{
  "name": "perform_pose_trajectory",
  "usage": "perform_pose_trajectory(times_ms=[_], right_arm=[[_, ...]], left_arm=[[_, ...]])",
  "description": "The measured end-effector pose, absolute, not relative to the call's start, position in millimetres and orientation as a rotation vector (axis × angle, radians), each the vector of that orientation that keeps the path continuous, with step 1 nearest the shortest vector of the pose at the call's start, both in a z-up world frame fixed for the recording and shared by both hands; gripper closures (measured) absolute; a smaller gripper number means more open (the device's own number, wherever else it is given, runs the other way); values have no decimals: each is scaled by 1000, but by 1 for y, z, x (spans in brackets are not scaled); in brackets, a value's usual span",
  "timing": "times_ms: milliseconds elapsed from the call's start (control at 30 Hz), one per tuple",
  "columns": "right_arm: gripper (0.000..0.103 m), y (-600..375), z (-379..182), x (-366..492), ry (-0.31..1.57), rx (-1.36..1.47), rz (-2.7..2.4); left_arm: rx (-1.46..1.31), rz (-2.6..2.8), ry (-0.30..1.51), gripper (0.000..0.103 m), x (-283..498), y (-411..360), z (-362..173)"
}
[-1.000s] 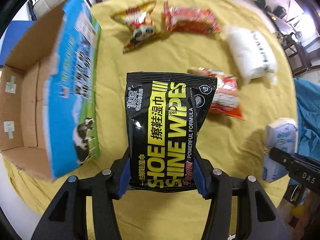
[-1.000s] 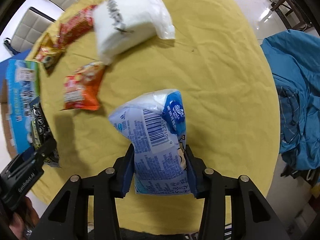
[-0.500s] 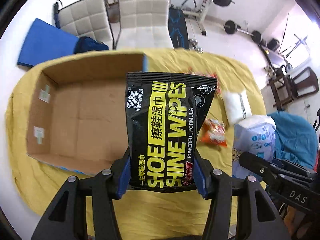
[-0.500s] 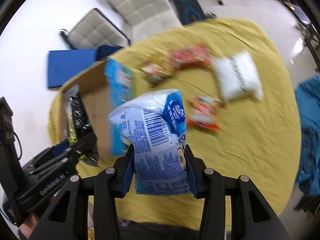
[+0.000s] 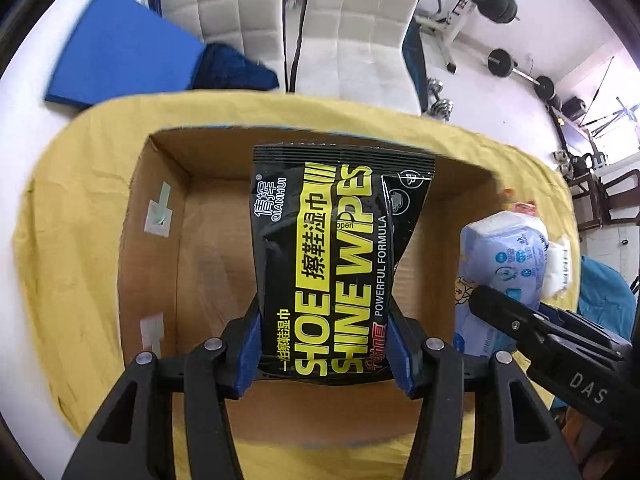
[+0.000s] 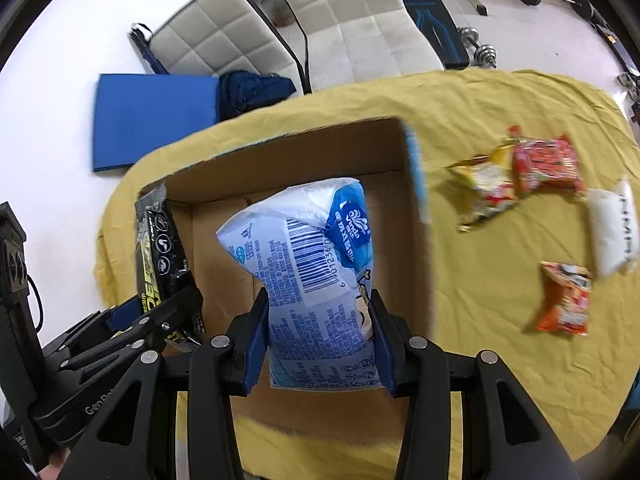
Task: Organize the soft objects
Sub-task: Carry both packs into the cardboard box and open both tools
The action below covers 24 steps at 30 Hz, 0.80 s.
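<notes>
My left gripper [image 5: 326, 354] is shut on a black and yellow shoe-wipes pack [image 5: 336, 264] and holds it over the open cardboard box [image 5: 160, 216]. My right gripper [image 6: 320, 346] is shut on a blue and white tissue pack [image 6: 316, 276], also held above the box [image 6: 304, 152]. In the left wrist view the tissue pack [image 5: 504, 256] and right gripper [image 5: 496, 316] show at the right. In the right wrist view the wipes pack [image 6: 160, 256] and left gripper [image 6: 160, 320] show at the left.
The box stands on a table with a yellow cloth [image 6: 488, 264]. Three snack bags [image 6: 486, 184] [image 6: 546, 166] [image 6: 566, 300] and a white soft pack [image 6: 610, 232] lie to the right of the box. Two white chairs [image 6: 360, 20] and a blue mat [image 6: 152, 116] are behind the table.
Both grippers have swung left with their packs, from over the cloth to over the open box. Both stay shut on their packs.
</notes>
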State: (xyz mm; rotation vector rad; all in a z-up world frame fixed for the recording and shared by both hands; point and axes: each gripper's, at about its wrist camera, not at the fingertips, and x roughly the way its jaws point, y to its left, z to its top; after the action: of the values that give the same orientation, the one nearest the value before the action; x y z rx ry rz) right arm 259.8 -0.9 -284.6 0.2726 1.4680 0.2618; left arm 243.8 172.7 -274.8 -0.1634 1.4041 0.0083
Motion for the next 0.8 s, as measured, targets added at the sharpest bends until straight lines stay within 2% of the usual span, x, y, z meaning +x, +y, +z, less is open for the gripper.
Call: perform_pose_trajectory(times_ms=[367,600,800], right_arm=[[56,48,-376,313,1571,209,143],[55,53,-399,321,1588,235,76],[49,59,-412,322,1611,227,59]], left_arm=[[-288,-186,1588,52,291,208,-384],[-243,-277,1622,51,297,193,-405],[-218,-293,1640,50,296,171,-407]])
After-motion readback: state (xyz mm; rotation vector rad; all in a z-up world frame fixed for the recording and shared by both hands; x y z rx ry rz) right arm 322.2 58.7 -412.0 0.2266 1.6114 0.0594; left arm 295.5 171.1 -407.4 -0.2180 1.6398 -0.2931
